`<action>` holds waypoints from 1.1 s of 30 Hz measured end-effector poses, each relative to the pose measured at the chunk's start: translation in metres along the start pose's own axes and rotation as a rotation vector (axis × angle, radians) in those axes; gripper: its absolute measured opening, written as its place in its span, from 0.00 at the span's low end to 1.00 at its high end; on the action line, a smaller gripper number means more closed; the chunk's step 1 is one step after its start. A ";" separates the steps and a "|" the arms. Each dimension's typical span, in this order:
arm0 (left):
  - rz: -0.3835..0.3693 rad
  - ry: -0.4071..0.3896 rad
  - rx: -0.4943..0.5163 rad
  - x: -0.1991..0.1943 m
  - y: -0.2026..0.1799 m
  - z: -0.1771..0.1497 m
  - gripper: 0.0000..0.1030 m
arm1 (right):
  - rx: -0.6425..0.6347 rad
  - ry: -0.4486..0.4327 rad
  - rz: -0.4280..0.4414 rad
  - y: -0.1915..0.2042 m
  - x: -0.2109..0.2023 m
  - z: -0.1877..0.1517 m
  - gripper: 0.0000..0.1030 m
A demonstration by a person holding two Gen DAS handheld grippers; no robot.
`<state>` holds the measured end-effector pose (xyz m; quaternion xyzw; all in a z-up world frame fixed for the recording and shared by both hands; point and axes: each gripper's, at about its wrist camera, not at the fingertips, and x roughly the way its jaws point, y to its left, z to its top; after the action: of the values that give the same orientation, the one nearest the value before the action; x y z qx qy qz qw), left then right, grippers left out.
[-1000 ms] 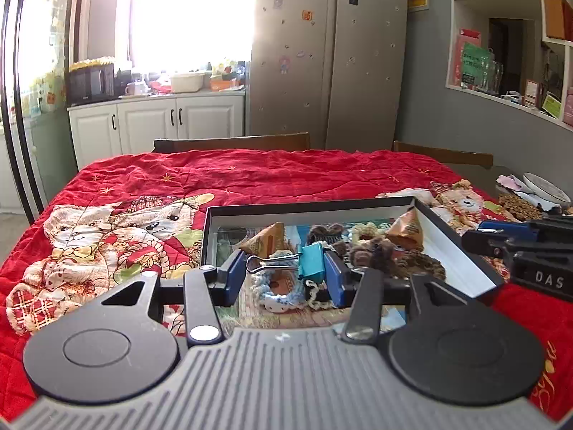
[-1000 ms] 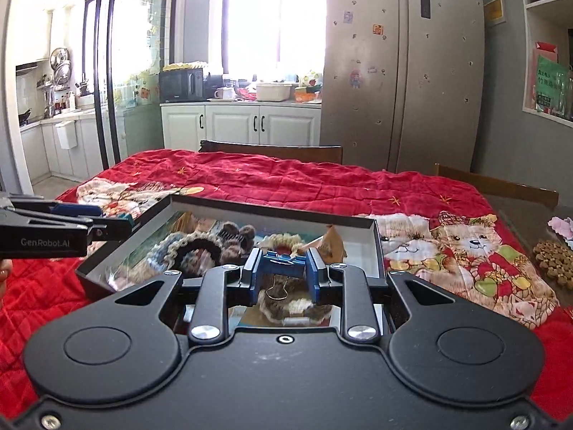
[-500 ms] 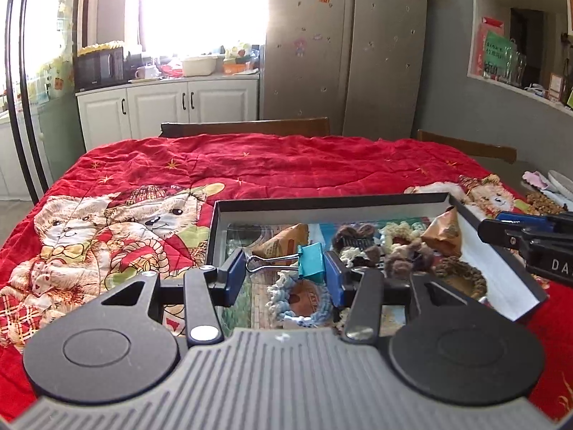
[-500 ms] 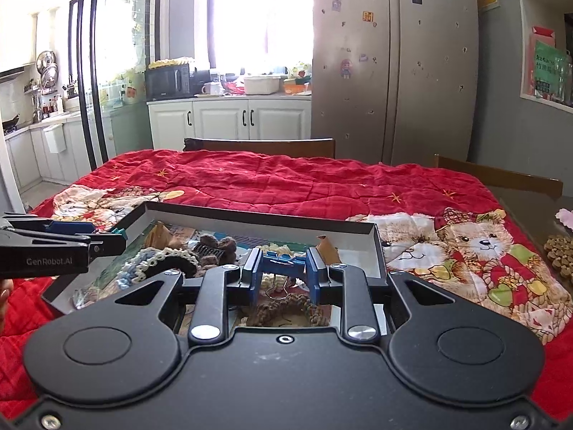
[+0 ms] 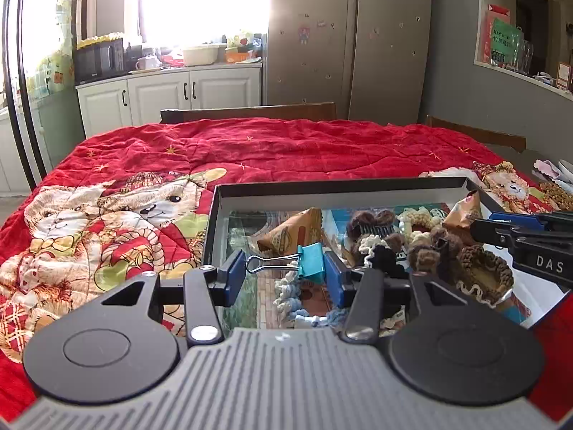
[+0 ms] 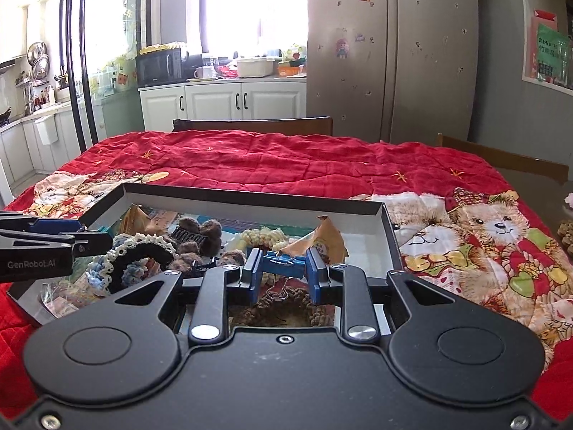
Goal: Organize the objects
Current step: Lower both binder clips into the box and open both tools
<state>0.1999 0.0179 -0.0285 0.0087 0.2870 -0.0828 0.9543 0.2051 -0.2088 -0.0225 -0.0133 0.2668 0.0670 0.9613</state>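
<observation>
A: Left tool (image 5: 283, 272) is clamped end to end on a teal metal binder clip with wire handles (image 5: 311, 261), held above the shallow black cardboard box with white inner walls (image 5: 340, 183) on the worktop's red quilted bear-print cloth (image 5: 250, 147).

B: And the right tool (image 6: 283, 272) pinches a blue binder clip (image 6: 284, 264), handles hanging down, over the box's right half. The box holds crocheted scrunchies (image 6: 143, 251) and tan snack packets (image 6: 324, 238).

A: I'd lower each clip close to a bare patch of floor before letting go, so it doesn't snag the yarn. Whether the teal clip's left handle truly touches the pad (image 5: 234, 274) is hard to tell.

B: Compared with a second ago, both tools have dropped nearer and the box sits larger and more central in both views; the grips look unchanged.
</observation>
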 end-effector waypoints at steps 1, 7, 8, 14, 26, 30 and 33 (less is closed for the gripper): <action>0.000 0.002 0.001 0.001 0.000 0.000 0.49 | 0.001 0.002 -0.001 0.000 0.001 0.000 0.24; -0.002 0.013 0.015 0.007 -0.002 -0.003 0.49 | 0.000 0.023 0.001 0.001 0.012 -0.004 0.24; -0.002 0.014 0.017 0.007 -0.003 -0.004 0.49 | -0.001 0.026 0.002 0.000 0.013 -0.005 0.24; -0.004 0.021 0.030 0.010 -0.004 -0.006 0.50 | -0.005 0.038 0.005 0.002 0.017 -0.008 0.24; -0.005 0.046 0.045 0.017 -0.005 -0.012 0.50 | -0.016 0.059 0.002 0.002 0.025 -0.014 0.24; -0.011 0.053 0.034 0.019 -0.003 -0.012 0.50 | -0.021 0.059 0.002 0.004 0.025 -0.015 0.24; -0.011 0.053 0.032 0.019 -0.003 -0.012 0.50 | -0.020 0.059 0.002 0.004 0.026 -0.015 0.24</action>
<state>0.2085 0.0124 -0.0491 0.0247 0.3109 -0.0926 0.9456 0.2185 -0.2028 -0.0487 -0.0244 0.2944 0.0703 0.9528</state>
